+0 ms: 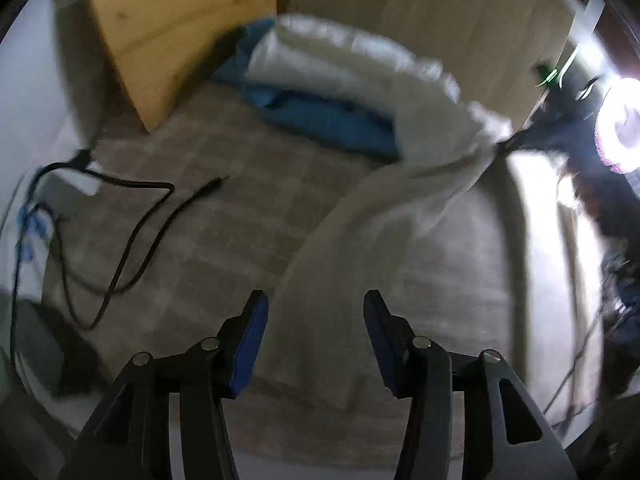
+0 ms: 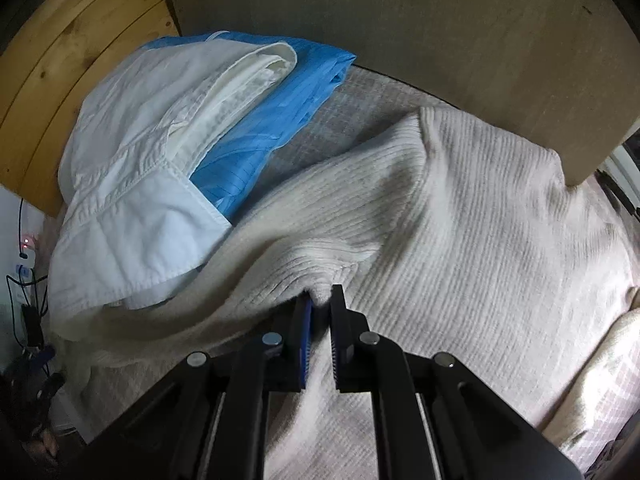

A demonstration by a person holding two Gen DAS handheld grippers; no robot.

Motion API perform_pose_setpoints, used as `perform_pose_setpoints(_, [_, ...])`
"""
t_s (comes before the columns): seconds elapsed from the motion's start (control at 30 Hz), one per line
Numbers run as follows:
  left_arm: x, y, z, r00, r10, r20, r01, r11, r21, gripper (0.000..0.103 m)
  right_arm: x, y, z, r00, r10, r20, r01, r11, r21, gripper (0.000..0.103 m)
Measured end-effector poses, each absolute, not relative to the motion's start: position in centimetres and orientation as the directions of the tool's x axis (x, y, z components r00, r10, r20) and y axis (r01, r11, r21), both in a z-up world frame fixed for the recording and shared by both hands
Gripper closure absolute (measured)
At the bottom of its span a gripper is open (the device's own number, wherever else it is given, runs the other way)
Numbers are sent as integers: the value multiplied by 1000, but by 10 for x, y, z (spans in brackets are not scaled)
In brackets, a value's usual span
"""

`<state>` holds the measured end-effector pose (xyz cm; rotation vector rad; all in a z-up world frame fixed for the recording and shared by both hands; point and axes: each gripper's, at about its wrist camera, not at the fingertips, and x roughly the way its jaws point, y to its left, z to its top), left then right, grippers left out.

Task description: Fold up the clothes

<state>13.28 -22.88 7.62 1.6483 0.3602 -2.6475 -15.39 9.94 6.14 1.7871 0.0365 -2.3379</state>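
Observation:
A cream ribbed sweater (image 2: 480, 220) lies spread on the checked bedsheet (image 2: 360, 96). My right gripper (image 2: 320, 297) is shut on a pinched fold of its knit, which rises into a small peak between the pads. In the blurred left wrist view, a long strip of the sweater (image 1: 360, 240) runs from the lower middle up to the right, where it is pulled to a point. My left gripper (image 1: 316, 298) stands open just above that strip, its blue pads well apart and not pressing on the cloth. A white shirt (image 2: 132, 184) lies on a blue garment (image 2: 272, 108) at the back left.
A black cable (image 1: 136, 232) snakes over the sheet (image 1: 224, 200) on the left. A wooden headboard (image 1: 160, 40) and a beige panel (image 2: 400, 20) close off the far side. Plugs and wires (image 1: 28, 220) sit at the bed's left edge. A bright lamp (image 1: 620, 128) glares at far right.

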Motion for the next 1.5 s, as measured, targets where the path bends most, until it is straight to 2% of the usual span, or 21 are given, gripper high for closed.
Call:
perform_pose_setpoints(0.1, [124, -224, 64, -411, 95, -907, 94, -985, -145, 55, -149, 101, 65, -260, -121, -958, 183, -980, 74, 95])
perform_pose_setpoints(0.27, [135, -236, 71, -453, 149, -879, 137, -963, -234, 50, -144, 119, 68, -272, -154, -950, 142, -983, 119, 95])
perform_pose_setpoints(0.33, [134, -237, 63, -439, 166, -883, 136, -959, -248, 56, -142, 122, 65, -268, -151, -952, 137, -984, 118, 95])
perform_pose_setpoints(0.37, [134, -232, 65, -455, 162, -876, 106, -966, -234, 67, -142, 123, 64, -265, -151, -952, 135, -984, 118, 95])
perform_pose_setpoints(0.4, [131, -226, 64, -432, 179, -884, 71, -970, -231, 97, -141, 124, 62, -262, -150, -953, 133, -984, 119, 95])
perform_pose_setpoints(0.47, [132, -222, 69, -442, 191, -876, 64, -968, -243, 95, -139, 122, 59, -249, -139, -959, 147, -984, 105, 95])
perform_pose_setpoints(0.53, [138, -224, 83, -471, 259, -843, 54, -946, -321, 95, -134, 119, 62, -198, -146, -969, 212, -972, 103, 93])
perform_pose_setpoints(0.7, [161, -227, 129, -560, 322, -763, -32, -929, -368, 95, -130, 136, 107, -158, -338, -928, 228, -927, 299, 50])
perform_pose_setpoints(0.77, [165, -219, 144, -572, 335, -749, -78, -931, -357, 97, -148, 141, 112, -168, -361, -917, 131, -930, 343, 50])
perform_pose_setpoints(0.83, [167, -212, 153, -579, 361, -731, -115, -924, -365, 97, -165, 138, 101, -153, -321, -935, 57, -947, 315, 50])
perform_pose_setpoints(1.0, [176, -195, 159, -588, 400, -703, -141, -906, -398, 97, -190, 116, 65, -87, -192, -978, 27, -981, 191, 58])
perform_pose_setpoints(1.07, [177, -191, 158, -590, 413, -694, -148, -900, -410, 97, -194, 118, 56, -81, -173, -982, 5, -985, 173, 58])
perform_pose_setpoints(1.13, [179, -188, 157, -590, 413, -693, -145, -899, -413, 97, -196, 121, 52, -92, -157, -983, -11, -987, 158, 64])
perform_pose_setpoints(1.17, [181, -185, 156, -591, 405, -698, -136, -903, -409, 97, -196, 124, 53, -107, -149, -983, -16, -988, 152, 73])
perform_pose_setpoints(1.2, [182, -183, 155, -591, 393, -704, -124, -907, -403, 97, -196, 127, 53, -107, -143, -984, -13, -989, 145, 88])
perform_pose_setpoints(1.23, [182, -182, 154, -592, 385, -708, -115, -910, -399, 97, -196, 131, 54, -105, -148, -983, -10, -989, 150, 93])
perform_pose_setpoints(1.4, [190, -177, 169, -648, 309, -696, -45, -928, -370, 97, -185, 176, 76, -142, -357, -923, -48, -929, 367, 96])
perform_pose_setpoints(1.5, [200, -152, 189, -674, 295, -678, -68, -938, -341, 97, -168, 219, 96, -183, -469, -864, -61, -871, 487, 96])
